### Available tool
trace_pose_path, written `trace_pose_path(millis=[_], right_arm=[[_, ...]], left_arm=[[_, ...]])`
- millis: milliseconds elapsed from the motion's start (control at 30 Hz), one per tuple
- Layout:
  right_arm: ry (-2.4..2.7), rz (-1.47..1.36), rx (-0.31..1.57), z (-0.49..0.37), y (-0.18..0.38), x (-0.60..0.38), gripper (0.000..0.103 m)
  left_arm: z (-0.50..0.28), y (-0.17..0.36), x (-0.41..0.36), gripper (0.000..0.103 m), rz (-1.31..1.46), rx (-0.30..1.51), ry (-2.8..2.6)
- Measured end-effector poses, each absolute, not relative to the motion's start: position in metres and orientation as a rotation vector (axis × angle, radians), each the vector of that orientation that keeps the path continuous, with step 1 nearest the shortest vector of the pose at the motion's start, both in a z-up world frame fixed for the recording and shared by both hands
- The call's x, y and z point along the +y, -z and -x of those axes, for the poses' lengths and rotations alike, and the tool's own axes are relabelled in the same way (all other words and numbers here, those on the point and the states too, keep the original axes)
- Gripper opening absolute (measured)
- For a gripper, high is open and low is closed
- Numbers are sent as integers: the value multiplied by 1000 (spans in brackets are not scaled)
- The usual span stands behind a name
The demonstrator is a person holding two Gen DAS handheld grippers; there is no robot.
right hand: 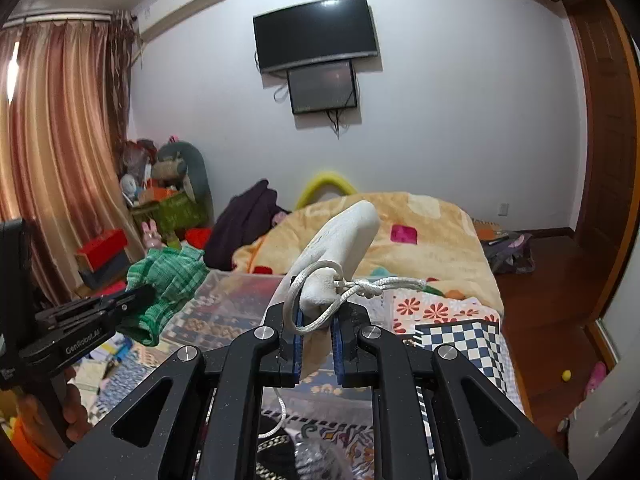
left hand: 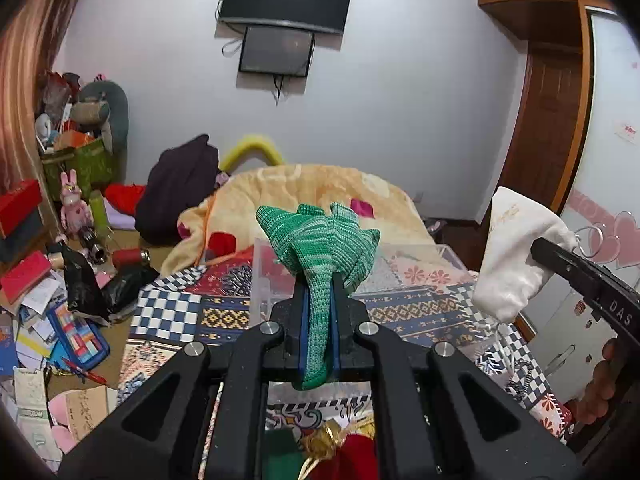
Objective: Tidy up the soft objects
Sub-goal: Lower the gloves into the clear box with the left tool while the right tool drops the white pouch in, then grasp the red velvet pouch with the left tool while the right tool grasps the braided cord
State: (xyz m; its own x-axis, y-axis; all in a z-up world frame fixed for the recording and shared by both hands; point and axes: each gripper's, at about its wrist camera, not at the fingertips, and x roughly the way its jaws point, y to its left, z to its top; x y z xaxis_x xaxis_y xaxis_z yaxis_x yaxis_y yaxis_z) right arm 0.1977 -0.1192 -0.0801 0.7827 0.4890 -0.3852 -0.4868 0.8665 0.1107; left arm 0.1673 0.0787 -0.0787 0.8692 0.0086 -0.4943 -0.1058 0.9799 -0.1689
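My left gripper (left hand: 319, 300) is shut on a green striped knitted glove (left hand: 320, 240) and holds it up above the bed; the glove also shows in the right wrist view (right hand: 168, 280). My right gripper (right hand: 318, 320) is shut on a white drawstring pouch (right hand: 340, 240) whose silver cord (right hand: 320, 304) loops over the fingers; the pouch also shows at the right of the left wrist view (left hand: 516, 256). A clear plastic box (left hand: 400, 264) stands on the patterned bedspread (left hand: 224, 312) just beyond both grippers.
A peach blanket (left hand: 320, 188) and a dark garment (left hand: 180, 184) lie at the far end of the bed. Clutter of books, boxes and toys (left hand: 60, 280) covers the left side. Red and green soft items (left hand: 340, 456) lie below the left gripper. Wooden floor (right hand: 560, 300) lies at the right.
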Motion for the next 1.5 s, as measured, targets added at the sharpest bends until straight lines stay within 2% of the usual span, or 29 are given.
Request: trace_pose_path(millis=[500, 800, 1000, 1067, 1133, 1167, 1233, 1367, 1500], right_arm=[[-534, 89, 559, -236, 106, -78, 11], [-556, 172, 695, -247, 129, -65, 11], [-555, 207, 707, -246, 128, -60, 13], [-559, 206, 714, -245, 127, -63, 19], [-552, 209, 706, -242, 124, -66, 35], [-546, 211, 696, -240, 122, -68, 39], [-538, 214, 668, -234, 116, -73, 54], [-532, 215, 608, -221, 103, -83, 63], [-528, 206, 540, -204, 88, -95, 74]], left_arm=[[-231, 125, 75, 8, 207, 727, -46], [-240, 138, 72, 8, 171, 783, -43], [-240, 139, 70, 11, 162, 802, -34], [-237, 137, 69, 18, 155, 797, -35], [-232, 134, 68, 30, 150, 785, -34], [-230, 131, 68, 33, 147, 777, -34], [-223, 125, 66, 41, 138, 757, -28], [-207, 108, 66, 46, 139, 715, -7], [-186, 90, 66, 56, 127, 653, -4]])
